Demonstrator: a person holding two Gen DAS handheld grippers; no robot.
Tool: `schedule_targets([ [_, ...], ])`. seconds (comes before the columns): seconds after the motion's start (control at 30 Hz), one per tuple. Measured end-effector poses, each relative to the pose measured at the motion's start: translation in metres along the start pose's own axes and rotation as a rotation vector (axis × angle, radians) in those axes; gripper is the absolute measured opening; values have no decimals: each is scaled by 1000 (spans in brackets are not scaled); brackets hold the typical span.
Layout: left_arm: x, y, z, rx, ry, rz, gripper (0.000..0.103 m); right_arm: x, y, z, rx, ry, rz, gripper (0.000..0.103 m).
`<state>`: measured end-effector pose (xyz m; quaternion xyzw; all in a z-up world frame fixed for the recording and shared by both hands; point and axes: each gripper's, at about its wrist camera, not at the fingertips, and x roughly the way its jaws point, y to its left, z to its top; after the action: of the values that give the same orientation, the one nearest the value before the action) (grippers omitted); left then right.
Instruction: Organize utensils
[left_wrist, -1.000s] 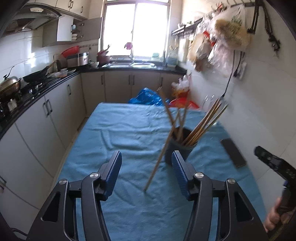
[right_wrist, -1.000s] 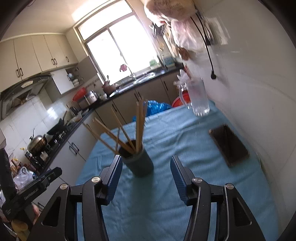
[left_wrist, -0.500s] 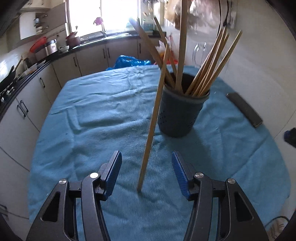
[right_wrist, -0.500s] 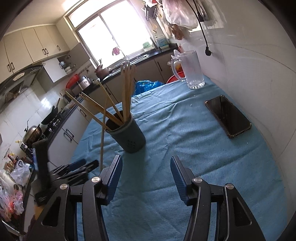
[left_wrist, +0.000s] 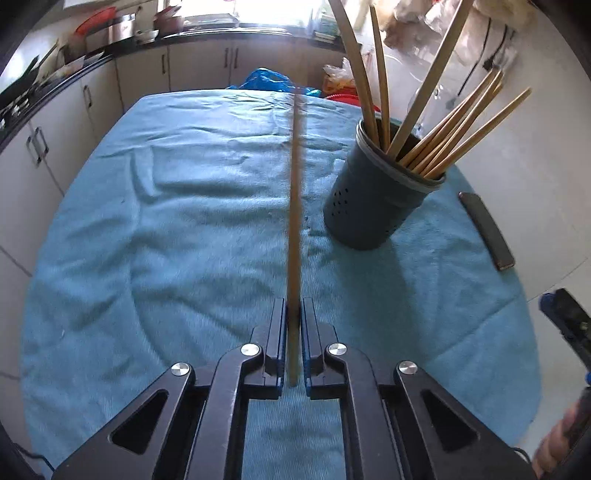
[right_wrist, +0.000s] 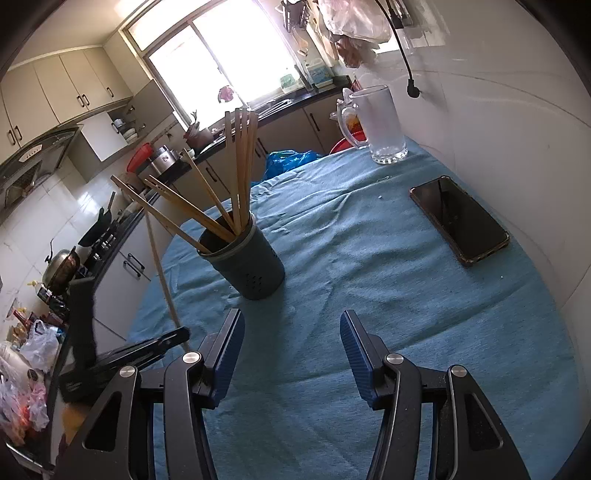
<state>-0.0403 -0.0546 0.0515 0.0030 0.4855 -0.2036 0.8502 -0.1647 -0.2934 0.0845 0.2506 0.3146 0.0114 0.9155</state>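
Ahead and to the right of the left gripper (left_wrist: 293, 314) stands one dark perforated holder (left_wrist: 376, 199) on the blue cloth (left_wrist: 184, 240), with about nine wooden chopsticks (left_wrist: 458, 125) fanned out of its mouth; some overlap, so the count is rough. A tenth, single chopstick (left_wrist: 295, 206) is outside the holder, running straight forward from between this gripper's jaws. The jaws have just been closing and now stand pressed together, pinching that stick near its lower end; its far end is blurred.

One phone (left_wrist: 487, 230) lies flat to the right beyond the holder, near the cloth's right edge by the white wall. One glass mug (right_wrist: 376, 125) stands at the far right corner. Left of the pinched stick the cloth is bare and wrinkled up to its left edge, with cabinets beyond it.

The right gripper (right_wrist: 291, 354) hangs with its blue pads spread wide apart, nothing between them, bare cloth beneath. The holder sits just ahead and slightly left of it, the phone ahead to its right, well apart.
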Motion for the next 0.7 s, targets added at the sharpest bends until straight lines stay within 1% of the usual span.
schedule_targets([
  [0.1, -15, 1, -11, -25, -17, 15, 8, 2, 0, -1, -1, 5, 4, 58],
  [0.17, -24, 2, -19, -38, -31, 32, 19, 3, 1, -3, 1, 12, 8, 58],
  [0.2, -29, 0, -22, -35, -44, 40, 32, 4, 1, -3, 3, 15, 12, 58],
  [0.23, -38, -1, -26, -32, -61, 51, 42, 4, 2, -4, 5, 17, 16, 58],
  [0.33, -55, -8, -34, -36, -118, 78, 53, 2, 4, -8, 1, 19, 25, 58],
  [0.43, -72, -11, -41, -56, -159, 85, 61, -4, 9, -12, -18, 12, 27, 58],
  [0.47, -76, -12, -43, -59, -170, 90, 63, -6, 12, -13, -32, 6, 23, 59],
  [0.53, -85, -15, -47, -63, -194, 113, 68, -11, 17, -16, -56, -7, 15, 61],
  [0.7, -103, -20, -57, -75, -242, 190, 73, -24, 29, -25, -114, -40, -10, 64],
])
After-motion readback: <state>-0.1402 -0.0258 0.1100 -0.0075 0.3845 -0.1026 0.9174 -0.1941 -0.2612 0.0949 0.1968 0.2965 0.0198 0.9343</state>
